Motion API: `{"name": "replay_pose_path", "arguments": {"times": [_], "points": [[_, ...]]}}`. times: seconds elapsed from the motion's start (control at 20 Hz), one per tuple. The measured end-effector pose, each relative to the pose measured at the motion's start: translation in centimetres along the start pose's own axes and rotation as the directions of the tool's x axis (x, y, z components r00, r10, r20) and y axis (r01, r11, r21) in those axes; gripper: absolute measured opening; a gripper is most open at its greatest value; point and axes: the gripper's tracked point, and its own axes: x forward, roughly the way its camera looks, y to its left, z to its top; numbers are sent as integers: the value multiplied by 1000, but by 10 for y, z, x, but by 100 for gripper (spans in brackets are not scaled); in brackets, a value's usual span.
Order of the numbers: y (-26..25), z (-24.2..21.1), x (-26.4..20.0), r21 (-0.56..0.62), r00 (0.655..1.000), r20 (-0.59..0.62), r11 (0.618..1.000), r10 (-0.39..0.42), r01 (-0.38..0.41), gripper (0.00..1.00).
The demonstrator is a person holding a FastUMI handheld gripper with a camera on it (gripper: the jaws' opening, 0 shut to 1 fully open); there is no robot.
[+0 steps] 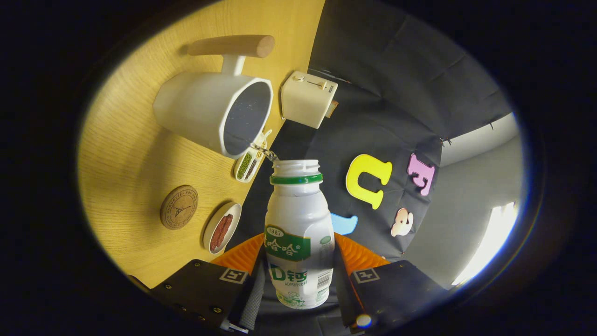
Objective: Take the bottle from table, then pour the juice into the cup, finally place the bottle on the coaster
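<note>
Wooden table meeting the dark cloth wall along one straight edge. Gripper closed on the bottle, both fingers pressed to its sides, cap off, mouth tipped toward the cup. Thin stream of juice running from bottle mouth over the cup's rim. Coaster lying apart from the cup, bare wood around it. Toaster, small dish and seed tray lined up near the table edge.
</note>
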Motion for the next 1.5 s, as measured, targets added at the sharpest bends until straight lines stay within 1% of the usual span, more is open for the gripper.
{"name": "replay_pose_path", "arguments": {"times": [0.5,0.75,1.05,1.5], "points": [[-1,4,1,-92,1000,-3,996,-6,6,67],[-2,6,0,-113,1000,-5,993,-17,17,67],[5,11,4,-154,1000,-14,988,-12,9,67],[9,13,4,-171,1000,-14,985,-6,4,67]]}}
